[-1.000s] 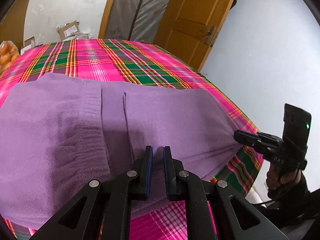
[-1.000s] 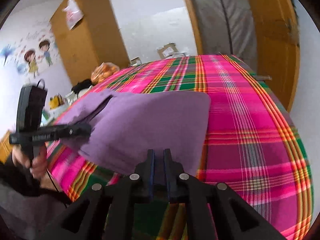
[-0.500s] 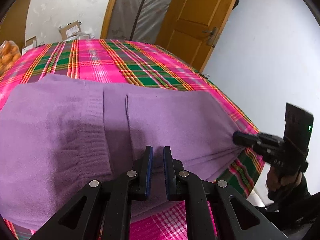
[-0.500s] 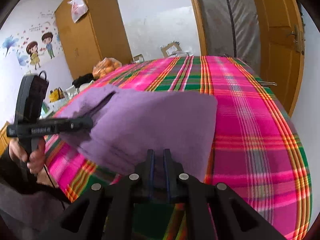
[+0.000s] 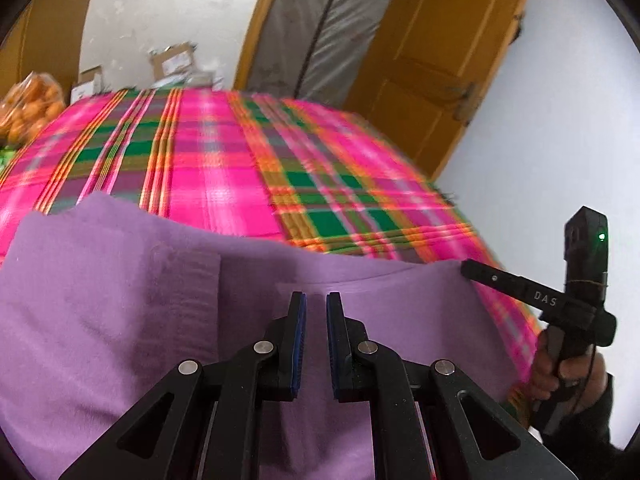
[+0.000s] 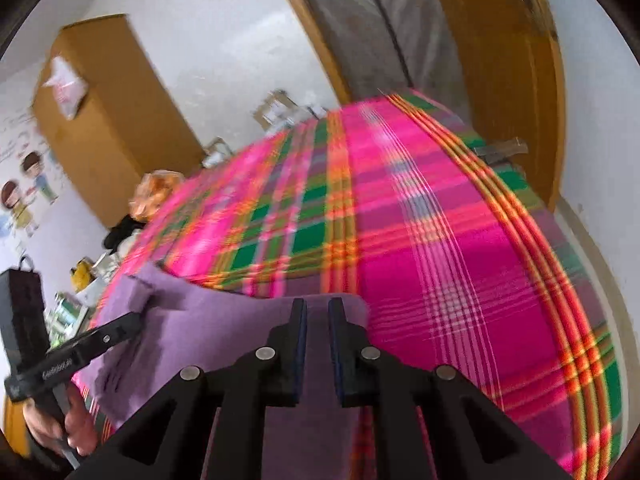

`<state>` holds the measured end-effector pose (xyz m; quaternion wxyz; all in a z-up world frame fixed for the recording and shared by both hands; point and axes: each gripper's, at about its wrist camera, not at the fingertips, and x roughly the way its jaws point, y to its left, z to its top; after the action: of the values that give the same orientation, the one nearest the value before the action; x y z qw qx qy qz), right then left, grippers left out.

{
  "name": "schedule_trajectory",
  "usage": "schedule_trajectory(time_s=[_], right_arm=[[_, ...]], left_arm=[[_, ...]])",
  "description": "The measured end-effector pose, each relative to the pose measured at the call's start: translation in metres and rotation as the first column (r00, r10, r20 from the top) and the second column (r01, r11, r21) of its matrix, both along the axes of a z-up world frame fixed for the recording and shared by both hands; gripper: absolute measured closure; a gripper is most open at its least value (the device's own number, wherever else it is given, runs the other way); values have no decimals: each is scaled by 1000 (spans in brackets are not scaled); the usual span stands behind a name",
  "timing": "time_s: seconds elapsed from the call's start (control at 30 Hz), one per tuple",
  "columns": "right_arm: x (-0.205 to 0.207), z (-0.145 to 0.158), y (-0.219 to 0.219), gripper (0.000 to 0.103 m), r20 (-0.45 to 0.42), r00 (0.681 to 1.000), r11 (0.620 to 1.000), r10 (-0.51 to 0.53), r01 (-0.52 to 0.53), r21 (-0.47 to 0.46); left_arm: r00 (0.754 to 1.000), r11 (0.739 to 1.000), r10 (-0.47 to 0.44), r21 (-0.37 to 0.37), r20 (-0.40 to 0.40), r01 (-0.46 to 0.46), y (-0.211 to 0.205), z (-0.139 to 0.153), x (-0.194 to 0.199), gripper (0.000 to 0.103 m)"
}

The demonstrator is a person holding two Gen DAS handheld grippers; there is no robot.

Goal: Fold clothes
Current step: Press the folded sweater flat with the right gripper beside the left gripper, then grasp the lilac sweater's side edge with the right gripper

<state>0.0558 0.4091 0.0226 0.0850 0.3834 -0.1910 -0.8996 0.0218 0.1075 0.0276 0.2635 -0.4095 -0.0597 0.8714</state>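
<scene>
A purple knit garment (image 5: 112, 312) lies on a bed covered with a pink and green plaid cloth (image 5: 224, 168). My left gripper (image 5: 316, 300) is shut on the garment's near edge, with purple fabric between the blue pads. My right gripper (image 6: 318, 306) is likewise shut on the garment (image 6: 224, 332) at its right corner. In the left wrist view the right gripper (image 5: 466, 269) pinches the corner at the far right, held by a hand (image 5: 560, 372). In the right wrist view the left gripper (image 6: 134, 322) grips the cloth at the far left. The held edge is raised, stretched between both.
The plaid cloth (image 6: 460, 240) stretches bare beyond the garment. A bag of oranges (image 5: 28, 108) and cardboard boxes (image 5: 172, 60) sit past the bed's far end. A wooden door (image 5: 432, 52) and white wall (image 5: 540, 140) stand right; a wardrobe (image 6: 112, 120) stands left.
Both grippers have moved across the bed with the garment's edge still pinched. The purple cloth now covers less of the plaid in view, and the right wrist view has rolled.
</scene>
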Motion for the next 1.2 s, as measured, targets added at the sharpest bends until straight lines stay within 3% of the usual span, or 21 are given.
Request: schedule_trajectory(time_s=[0.1, 0.3, 0.43, 0.77, 0.87, 1.0, 1.2], right_arm=[[-3, -5, 11, 94, 18, 1000, 997, -20, 21, -72], [33, 5, 11, 90, -44, 999, 999, 12, -14, -49], [48, -11, 6, 91, -16, 999, 999, 41, -41, -31], [75, -14, 11, 89, -12, 999, 998, 41, -42, -41], [77, -11, 15, 85, -22, 999, 998, 31, -32, -57], [77, -8, 22, 68, -46, 999, 994, 22, -26, -107], [58, -15, 32, 67, -6, 1000, 984, 9, -10, -177]], left_arm=[[999, 1000, 3, 3, 34, -3, 1, -9, -5, 92], [1000, 999, -11, 33, 28, 10, -8, -8, 1, 92], [1000, 999, -14, 37, 21, 13, -8, -11, 1, 92], [999, 999, -33, 24, -13, 33, -18, -11, 33, 92], [999, 998, -48, 40, -22, 49, -24, -6, 44, 92], [996, 996, -69, 60, -53, 72, -31, -2, 61, 92], [989, 991, -123, 37, -79, 126, -26, -6, 75, 92]])
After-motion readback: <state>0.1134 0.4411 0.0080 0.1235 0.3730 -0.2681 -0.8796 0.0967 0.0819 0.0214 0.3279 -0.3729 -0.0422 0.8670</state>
